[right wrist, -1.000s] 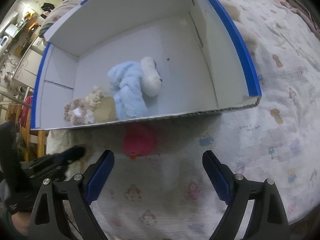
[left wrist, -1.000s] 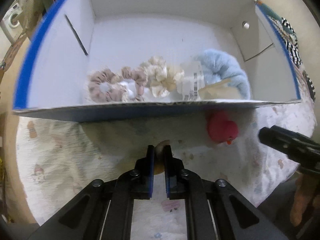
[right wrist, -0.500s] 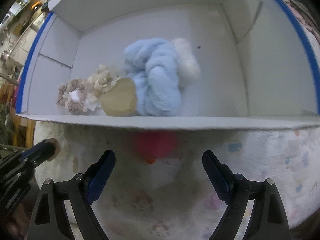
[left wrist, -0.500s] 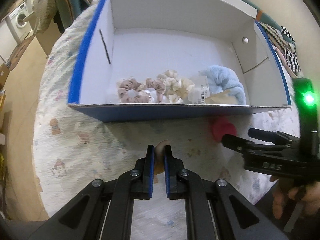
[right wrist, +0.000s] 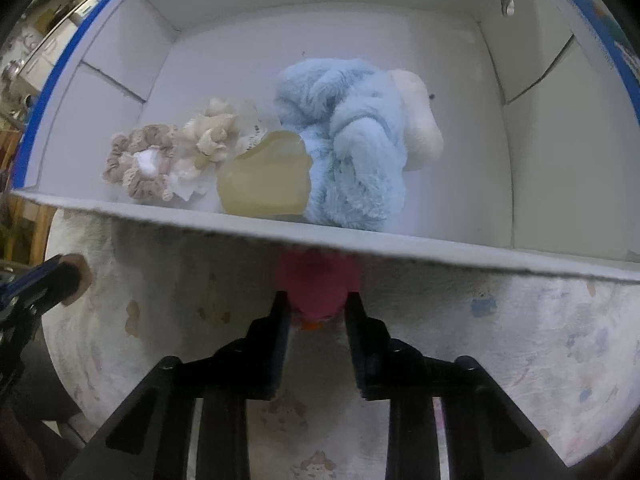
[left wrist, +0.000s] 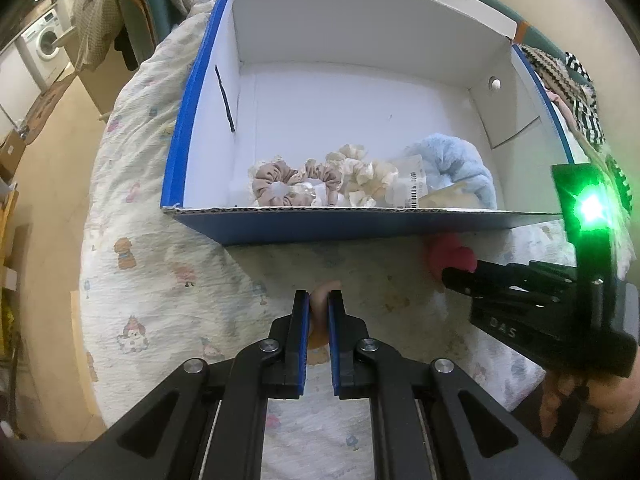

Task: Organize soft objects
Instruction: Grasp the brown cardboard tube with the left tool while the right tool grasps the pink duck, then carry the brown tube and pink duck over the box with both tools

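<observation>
- The box (left wrist: 192,128), white inside with blue outer walls, sits on a bed covered by a cartoon-print quilt (left wrist: 152,280); everything below is placed against this box.
- Inside it, along the near wall, lies a row of soft things: a taupe scrunchie (left wrist: 274,186) toward the left end, a cream scrunchie (left wrist: 366,176) beside it, a barcode tag (left wrist: 414,188), and a fluffy blue plush (left wrist: 460,168) toward the right.
- From the right wrist camera, a translucent yellowish piece (right wrist: 264,184) leans against the near wall between the cream scrunchie (right wrist: 212,136) and the blue plush (right wrist: 352,136); a cream-white plush part (right wrist: 420,120) shows behind the blue one.
- Outside the box, on the quilt (right wrist: 520,340) just in front of the near wall, sits a small pink plush toy (right wrist: 316,284) with a bit of orange at its lower edge.
- The right gripper (right wrist: 314,308) has its fingers drawn in against both sides of the pink plush toy, clamped on it; in the left wrist view the same right gripper (left wrist: 454,276) reaches the pink toy (left wrist: 448,250) under the box's near wall, with a green light glowing on its body.
- The left gripper (left wrist: 318,300) is outside the box too, before the middle of the near wall and above the quilt; its blue-padded fingers are squeezed on a small tan object (left wrist: 320,312), seen from the other camera as a round tan end (right wrist: 78,280) at the gripper's tip.
</observation>
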{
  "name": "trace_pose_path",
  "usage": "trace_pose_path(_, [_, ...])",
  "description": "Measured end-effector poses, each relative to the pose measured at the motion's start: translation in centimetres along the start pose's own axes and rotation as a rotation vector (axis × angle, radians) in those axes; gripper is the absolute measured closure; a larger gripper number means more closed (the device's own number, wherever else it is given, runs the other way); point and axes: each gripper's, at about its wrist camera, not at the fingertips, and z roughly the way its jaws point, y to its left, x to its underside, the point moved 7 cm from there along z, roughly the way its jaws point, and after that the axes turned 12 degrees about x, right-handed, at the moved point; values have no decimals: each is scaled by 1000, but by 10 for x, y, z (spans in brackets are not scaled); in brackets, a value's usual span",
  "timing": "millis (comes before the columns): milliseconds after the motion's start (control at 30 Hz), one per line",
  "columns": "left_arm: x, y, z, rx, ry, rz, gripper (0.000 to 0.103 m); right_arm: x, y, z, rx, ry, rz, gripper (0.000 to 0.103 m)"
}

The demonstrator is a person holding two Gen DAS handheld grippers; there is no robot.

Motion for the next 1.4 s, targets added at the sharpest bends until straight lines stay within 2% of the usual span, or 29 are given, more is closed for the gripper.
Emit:
trace_pose_path(267, [1,3,4,-38,-2,9,94,14,2,-13,-29,-26,-22,75])
trace_pose_path(467, [4,15,7,-102,-4,17,95,38,-2,-38,-67,-57,-28,75])
trace_pose_path(700, [8,22,4,-123,-14,21,95,60,-3,-65,-109,-103,-50,75])
trace_pose_path(733, [8,22,3,-125,-15,23,95,51,-12,-66,-113,-108,-55,75])
trace_pose_path(900, [7,18,2,-131,-28,33,95,56,-22,-73,-123,-134,-67,75])
trace_pose_path(1133, [7,0,-17,-114,-78,65,95,52,-25,-93,-148,-169,-46,75])
trace_pose_path(1400, [-6,-5,-49,-120,-195,72,95,53,-20,-116,-164,-235,-18,75])
